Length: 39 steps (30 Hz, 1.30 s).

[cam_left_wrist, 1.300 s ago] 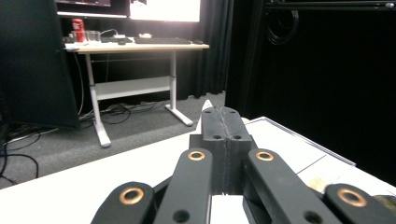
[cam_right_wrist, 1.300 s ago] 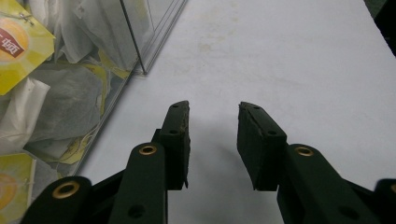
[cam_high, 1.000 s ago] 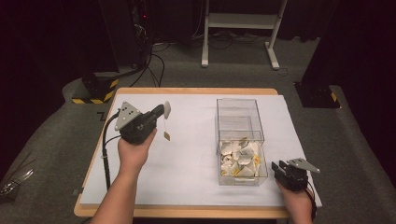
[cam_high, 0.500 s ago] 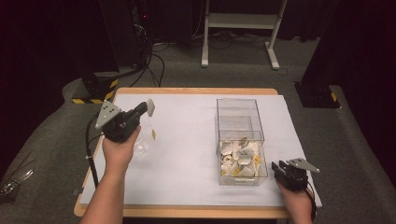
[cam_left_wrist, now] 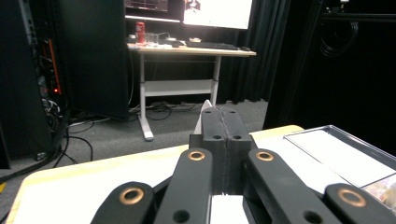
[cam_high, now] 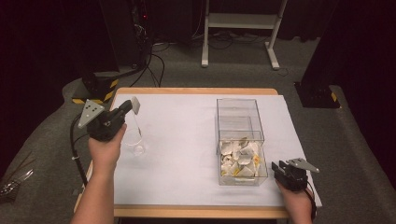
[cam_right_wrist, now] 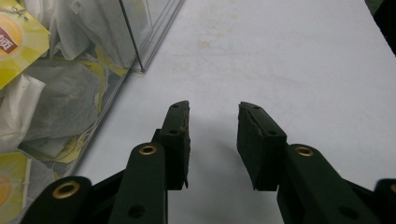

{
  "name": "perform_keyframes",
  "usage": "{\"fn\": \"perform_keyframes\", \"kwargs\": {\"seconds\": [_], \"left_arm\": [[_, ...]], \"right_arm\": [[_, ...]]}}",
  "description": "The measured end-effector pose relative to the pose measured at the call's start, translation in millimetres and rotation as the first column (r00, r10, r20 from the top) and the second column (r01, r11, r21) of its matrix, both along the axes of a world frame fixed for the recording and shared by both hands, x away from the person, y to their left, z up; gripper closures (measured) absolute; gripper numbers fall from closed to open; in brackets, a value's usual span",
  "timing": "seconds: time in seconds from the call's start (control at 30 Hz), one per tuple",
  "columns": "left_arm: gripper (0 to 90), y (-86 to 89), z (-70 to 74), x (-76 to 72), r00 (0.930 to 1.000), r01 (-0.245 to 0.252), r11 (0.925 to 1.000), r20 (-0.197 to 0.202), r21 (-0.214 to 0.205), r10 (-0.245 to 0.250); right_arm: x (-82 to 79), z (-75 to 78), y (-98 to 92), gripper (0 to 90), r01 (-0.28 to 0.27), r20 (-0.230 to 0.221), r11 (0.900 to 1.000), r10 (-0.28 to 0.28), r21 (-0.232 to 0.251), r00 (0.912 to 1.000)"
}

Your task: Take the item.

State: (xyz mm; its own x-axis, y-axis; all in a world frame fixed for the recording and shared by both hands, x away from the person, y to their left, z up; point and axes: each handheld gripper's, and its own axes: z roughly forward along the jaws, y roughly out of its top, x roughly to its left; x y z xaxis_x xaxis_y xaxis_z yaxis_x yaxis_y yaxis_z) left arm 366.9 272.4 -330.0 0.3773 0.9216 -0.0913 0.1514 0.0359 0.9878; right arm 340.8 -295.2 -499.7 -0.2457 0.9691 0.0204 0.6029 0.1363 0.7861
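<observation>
Left hand-held gripper [cam_high: 127, 108] has carried the tea bag [cam_high: 135, 104] from table centre out toward 9 o'clock, above the glass [cam_high: 135, 143].
Tea bag sits pinched in the closed jaws, white tip poking out past them [cam_left_wrist: 206, 108], string hanging toward the glass at the tabletop's [cam_high: 187, 121] 9 o'clock side. Pick looks done; lowering and release remain, I'd judge. Clear box [cam_high: 240, 140] of tea bags at 3 o'clock; right hand-held gripper [cam_high: 283, 168] rests at 4 o'clock, jaws moderately apart, empty.

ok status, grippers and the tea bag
Left gripper shut on white tea bag, above clear glass. Right gripper open, idle beside clear plastic box. Nothing in the way.
</observation>
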Motion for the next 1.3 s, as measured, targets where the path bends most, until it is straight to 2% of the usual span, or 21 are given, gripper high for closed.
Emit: {"fn": "perform_keyframes", "kwargs": {"seconds": [0.5,1.3], "left_arm": [[90.0,15.6,-10.8,-1.1,0.9993,-0.031,0.9995,-0.021,0.004,0.031],[90.0,21.0,-48.9,-1.1,0.9944,-0.038,0.9992,-0.098,0.014,0.039]], "right_arm": [[-0.2,0.1,-0.2,64.5,-0.001,0.002,1.0,0.001,-0.001,1.0],[-0.4,0.1,0.1,64.5,-0.008,0.004,1.0,0.008,-0.002,1.0]]}}
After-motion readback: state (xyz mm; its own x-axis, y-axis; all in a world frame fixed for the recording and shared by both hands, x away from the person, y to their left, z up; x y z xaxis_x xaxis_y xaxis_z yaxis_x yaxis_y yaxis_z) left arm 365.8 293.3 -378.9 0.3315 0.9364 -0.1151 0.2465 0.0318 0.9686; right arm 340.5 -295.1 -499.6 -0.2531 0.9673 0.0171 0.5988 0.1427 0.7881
